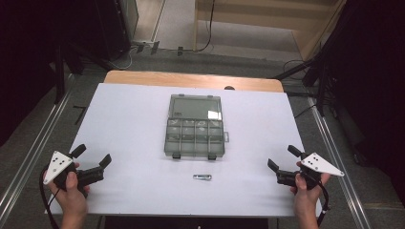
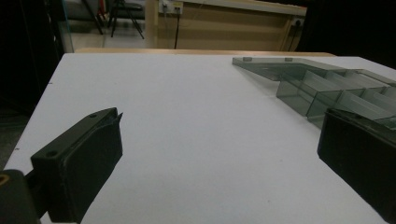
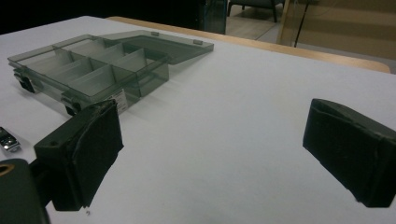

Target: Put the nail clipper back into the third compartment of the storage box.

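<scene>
While both your left gripper (image 1: 93,161) and right gripper (image 1: 281,159) sit spread and empty, the open compartment box (image 1: 195,126) waits mid-table; that small metal piece (image 1: 202,177) just before it could skid away if you nudge it.

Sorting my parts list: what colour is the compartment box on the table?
Smoky translucent grey; the box shows best in the right gripper view.
</scene>
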